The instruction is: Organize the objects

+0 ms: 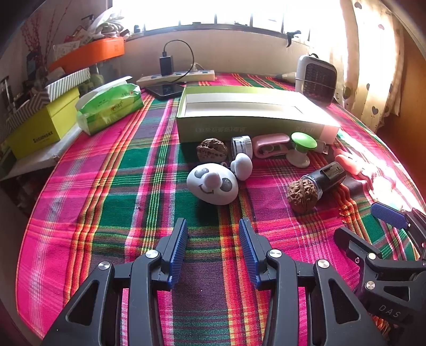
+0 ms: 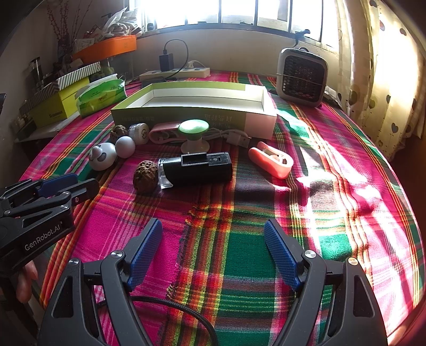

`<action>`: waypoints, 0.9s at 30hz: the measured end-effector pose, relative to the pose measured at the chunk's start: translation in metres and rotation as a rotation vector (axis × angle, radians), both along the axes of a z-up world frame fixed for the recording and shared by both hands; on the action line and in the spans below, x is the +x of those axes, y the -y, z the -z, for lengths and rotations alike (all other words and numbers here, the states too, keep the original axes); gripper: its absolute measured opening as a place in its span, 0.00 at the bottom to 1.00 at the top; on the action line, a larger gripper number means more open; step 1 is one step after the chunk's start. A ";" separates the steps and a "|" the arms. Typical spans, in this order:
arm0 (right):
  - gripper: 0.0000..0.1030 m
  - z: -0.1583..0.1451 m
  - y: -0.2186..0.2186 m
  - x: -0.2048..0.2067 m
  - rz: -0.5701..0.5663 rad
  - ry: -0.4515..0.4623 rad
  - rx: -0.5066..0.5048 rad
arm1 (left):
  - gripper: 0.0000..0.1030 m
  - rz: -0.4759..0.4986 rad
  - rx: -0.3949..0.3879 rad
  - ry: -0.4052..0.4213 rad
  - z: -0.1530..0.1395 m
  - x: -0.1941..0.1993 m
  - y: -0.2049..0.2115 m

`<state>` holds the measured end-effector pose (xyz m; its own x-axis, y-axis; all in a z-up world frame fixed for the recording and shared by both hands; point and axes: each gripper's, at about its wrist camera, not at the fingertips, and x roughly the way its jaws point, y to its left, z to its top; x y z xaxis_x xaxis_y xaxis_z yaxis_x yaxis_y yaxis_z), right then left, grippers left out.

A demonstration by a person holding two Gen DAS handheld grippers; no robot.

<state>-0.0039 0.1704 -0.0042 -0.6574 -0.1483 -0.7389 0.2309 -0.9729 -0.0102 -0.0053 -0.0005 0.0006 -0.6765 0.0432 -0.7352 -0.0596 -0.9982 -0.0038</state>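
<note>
left tongs (image 1: 213, 231) released | panda toy (image 1: 212, 183) just ahead | right tongs (image 2: 213, 234) released

A lived-in home room. A table under a plaid cloth (image 2: 239, 239) stands against a barred window (image 2: 239, 13), with a heart-print curtain (image 2: 386, 79) at the right. At the far edge lie a power strip (image 2: 175, 73) with a charger plugged in and a small heater (image 2: 302, 75); at the left, a tissue pack (image 1: 109, 106), stacked boxes (image 1: 40, 130) and dried twigs (image 1: 34, 34).
</note>
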 end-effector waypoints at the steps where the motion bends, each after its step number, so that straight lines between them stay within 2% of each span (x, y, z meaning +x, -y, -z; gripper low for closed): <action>1: 0.76 0.000 -0.001 0.000 -0.005 0.002 -0.001 | 0.37 0.007 0.000 0.001 0.000 0.000 0.001; 9: 0.76 0.000 -0.004 -0.004 -0.046 0.013 -0.004 | 0.37 0.055 0.037 0.003 -0.001 -0.002 0.009; 18: 0.76 -0.006 -0.018 -0.023 0.019 0.027 -0.062 | 0.37 0.080 0.099 0.009 -0.002 -0.008 0.023; 22: 0.77 -0.011 -0.017 -0.030 -0.020 0.000 -0.072 | 0.37 0.092 0.116 0.004 -0.004 -0.010 0.025; 27: 0.77 -0.011 -0.019 -0.043 -0.067 0.021 -0.096 | 0.37 0.107 0.120 -0.009 -0.009 -0.014 0.024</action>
